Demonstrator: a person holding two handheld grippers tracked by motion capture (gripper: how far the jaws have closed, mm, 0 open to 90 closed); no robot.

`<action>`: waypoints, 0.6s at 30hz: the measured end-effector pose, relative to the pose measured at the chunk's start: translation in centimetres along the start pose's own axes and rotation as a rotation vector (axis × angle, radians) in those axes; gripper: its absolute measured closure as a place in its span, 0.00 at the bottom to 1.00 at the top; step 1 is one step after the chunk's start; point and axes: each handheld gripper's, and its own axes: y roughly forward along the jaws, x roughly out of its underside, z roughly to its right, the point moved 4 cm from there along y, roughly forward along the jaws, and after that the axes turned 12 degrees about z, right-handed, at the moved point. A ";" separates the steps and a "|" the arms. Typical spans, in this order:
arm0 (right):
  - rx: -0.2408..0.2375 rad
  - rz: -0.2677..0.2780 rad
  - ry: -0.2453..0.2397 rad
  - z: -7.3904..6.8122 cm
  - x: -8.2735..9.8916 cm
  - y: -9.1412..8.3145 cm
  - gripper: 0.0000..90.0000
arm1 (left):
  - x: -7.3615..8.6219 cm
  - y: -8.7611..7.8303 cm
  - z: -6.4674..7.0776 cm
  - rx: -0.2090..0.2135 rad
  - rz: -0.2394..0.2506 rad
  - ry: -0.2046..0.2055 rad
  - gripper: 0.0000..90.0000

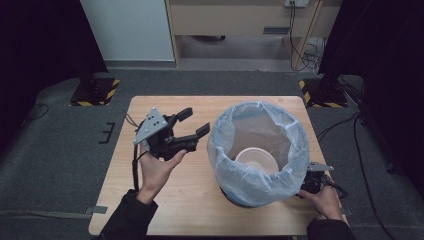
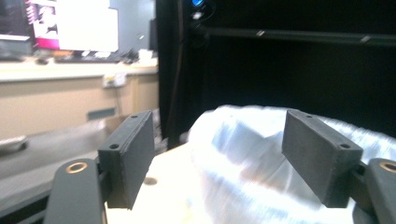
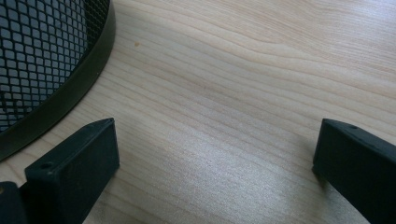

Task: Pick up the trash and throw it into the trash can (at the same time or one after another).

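A black mesh bin (image 3: 42,70) lined with a pale blue plastic bag (image 1: 257,150) stands on the right half of the wooden table (image 1: 170,200). A white round dish (image 1: 256,159) lies at its bottom. My left gripper (image 1: 194,122) is held above the table just left of the bin, its jaws open and pointing at the bag with nothing between them. In the left gripper view the bag (image 2: 252,163) lies beyond the open left gripper (image 2: 219,158). My right gripper (image 1: 307,189) rests low at the bin's near right side, partly hidden by it. The right gripper (image 3: 215,172) stands open over bare wood.
Two black stands with yellow-striped bases (image 1: 92,92) (image 1: 325,95) sit on the grey floor behind the table's back corners. Cables (image 1: 360,150) trail on the floor at the right. A wooden cabinet (image 1: 240,20) stands at the back. The table's left half is bare wood.
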 end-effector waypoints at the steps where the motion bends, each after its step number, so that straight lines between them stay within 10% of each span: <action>1: 0.000 0.000 0.000 0.0 0.0 0.0 0.01 | 0.4 -0.6 -0.5 -0.016 -0.017 0.001 0.27; 11: 0.001 -0.001 0.003 0.0 0.0 0.0 0.01 | 5.3 -4.3 -3.5 -0.094 -0.210 -0.019 0.24; 18: 0.000 -0.001 0.003 0.0 0.0 0.0 0.01 | 11.4 -6.4 -5.2 -0.123 -0.433 -0.051 0.23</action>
